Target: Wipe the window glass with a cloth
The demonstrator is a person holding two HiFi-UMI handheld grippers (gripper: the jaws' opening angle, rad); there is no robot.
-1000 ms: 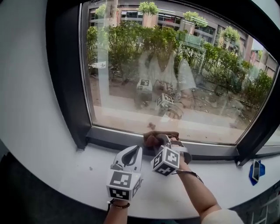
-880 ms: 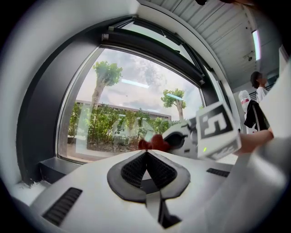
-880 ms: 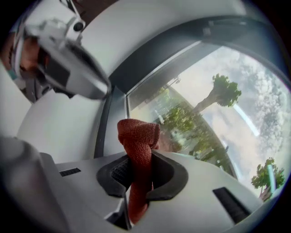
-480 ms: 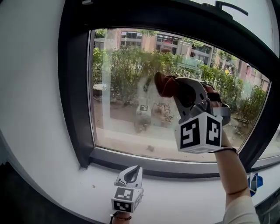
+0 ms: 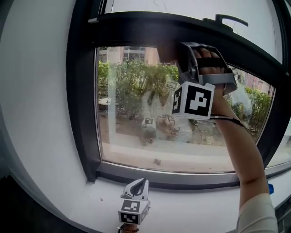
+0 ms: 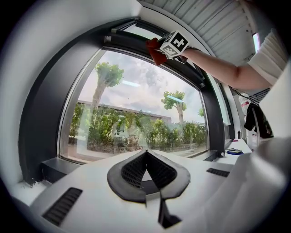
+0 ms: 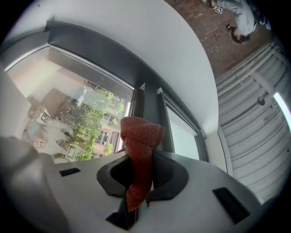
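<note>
My right gripper [image 7: 142, 169] has its two jaws pinched on a single red-brown cloth [image 7: 139, 136], which stands up out of the jaws in a folded wad with a tail hanging below them. From the head view that gripper [image 5: 178, 53] is lifted high on an outstretched arm, and the cloth [image 5: 164, 51] sits at the top of the window glass [image 5: 132, 113], right by the dark crossbar of the frame [image 5: 150, 25]; I cannot tell whether it presses on the pane. My left gripper [image 6: 146, 155] holds nothing, its jaws drawn together so the tips meet, and it rests low over the white sill [image 5: 195, 211], well apart from the right one and pointing at the glass. So I count two grippers, one cloth, one large pane, and a second pane [image 5: 182, 7] above the crossbar, where one dark handle [image 5: 231, 18] sits. A small blue object [image 5: 271, 188] lies on the sill at the far right. The wall [image 5: 36, 91] around the window is white, and the ceiling is ribbed panelling.
</note>
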